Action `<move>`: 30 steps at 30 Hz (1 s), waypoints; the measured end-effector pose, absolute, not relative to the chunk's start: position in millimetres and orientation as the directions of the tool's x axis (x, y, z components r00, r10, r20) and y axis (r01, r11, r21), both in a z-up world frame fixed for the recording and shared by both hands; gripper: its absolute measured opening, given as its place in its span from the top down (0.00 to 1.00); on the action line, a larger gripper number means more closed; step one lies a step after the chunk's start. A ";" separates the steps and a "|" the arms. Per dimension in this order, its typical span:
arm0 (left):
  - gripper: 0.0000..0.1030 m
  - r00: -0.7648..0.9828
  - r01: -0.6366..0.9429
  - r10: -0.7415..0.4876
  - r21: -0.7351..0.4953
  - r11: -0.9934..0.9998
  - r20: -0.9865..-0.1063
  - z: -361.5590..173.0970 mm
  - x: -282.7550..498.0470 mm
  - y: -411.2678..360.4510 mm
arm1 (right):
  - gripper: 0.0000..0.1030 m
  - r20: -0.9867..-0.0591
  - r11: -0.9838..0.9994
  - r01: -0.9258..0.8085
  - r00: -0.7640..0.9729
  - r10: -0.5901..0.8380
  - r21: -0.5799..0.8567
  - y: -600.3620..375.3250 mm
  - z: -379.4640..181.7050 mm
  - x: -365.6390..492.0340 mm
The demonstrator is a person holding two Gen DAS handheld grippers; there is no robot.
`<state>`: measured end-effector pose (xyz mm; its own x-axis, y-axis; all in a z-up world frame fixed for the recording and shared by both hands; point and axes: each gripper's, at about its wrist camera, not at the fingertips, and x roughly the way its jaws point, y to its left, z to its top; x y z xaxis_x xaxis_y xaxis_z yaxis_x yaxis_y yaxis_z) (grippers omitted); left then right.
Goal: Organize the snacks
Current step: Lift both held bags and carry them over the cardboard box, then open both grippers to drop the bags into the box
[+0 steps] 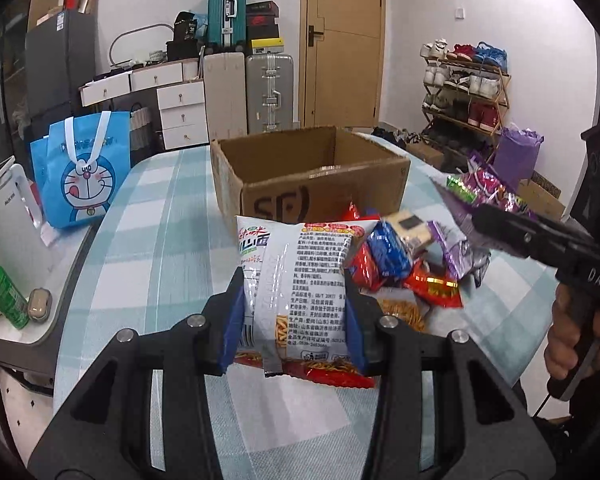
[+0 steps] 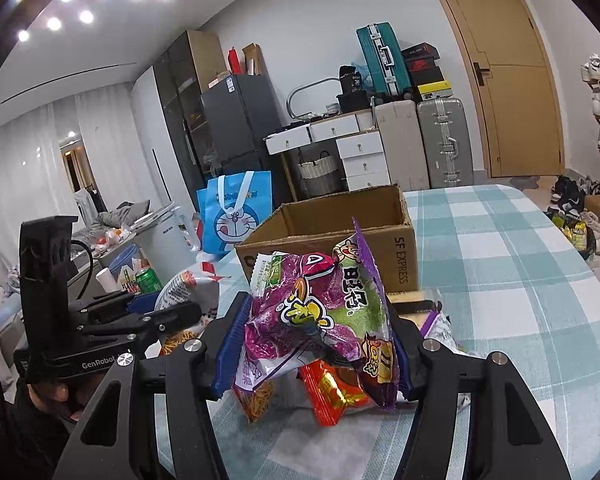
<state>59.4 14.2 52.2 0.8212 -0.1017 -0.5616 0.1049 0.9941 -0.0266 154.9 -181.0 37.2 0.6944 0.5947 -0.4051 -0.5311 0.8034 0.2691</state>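
My left gripper point(image 1: 294, 314) is shut on a white snack bag point(image 1: 296, 280) with red and blue print, held above the checked tablecloth in front of the open cardboard box point(image 1: 324, 194). My right gripper point(image 2: 316, 344) is shut on a purple and green snack bag point(image 2: 320, 312), lifted above the pile; it also shows at the right of the left wrist view point(image 1: 484, 192). A pile of red, blue and purple snack packets point(image 1: 404, 264) lies on the table just before the box point(image 2: 396, 248). The left gripper point(image 2: 168, 316) shows at the left of the right wrist view.
The table point(image 1: 172, 216) has a teal checked cloth. A blue Doraemon bag point(image 1: 86, 176), a white appliance point(image 1: 8, 228) and a green can point(image 1: 4, 296) stand at the left. Suitcases, drawers and a shoe rack point(image 1: 464, 88) line the far wall.
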 end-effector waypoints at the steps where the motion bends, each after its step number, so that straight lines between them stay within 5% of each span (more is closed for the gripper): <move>1: 0.61 0.825 0.103 -0.104 -0.033 0.994 -0.556 55.8 62.1 14.3 | 0.41 -0.405 0.803 -0.533 0.694 0.596 0.268 -180.0 38.3 156.6; 30: 0.61 0.850 -0.003 -0.024 -0.051 0.999 -0.527 101.1 166.6 10.5 | 0.41 -0.429 0.797 -0.523 0.672 0.604 0.301 -151.9 79.6 242.7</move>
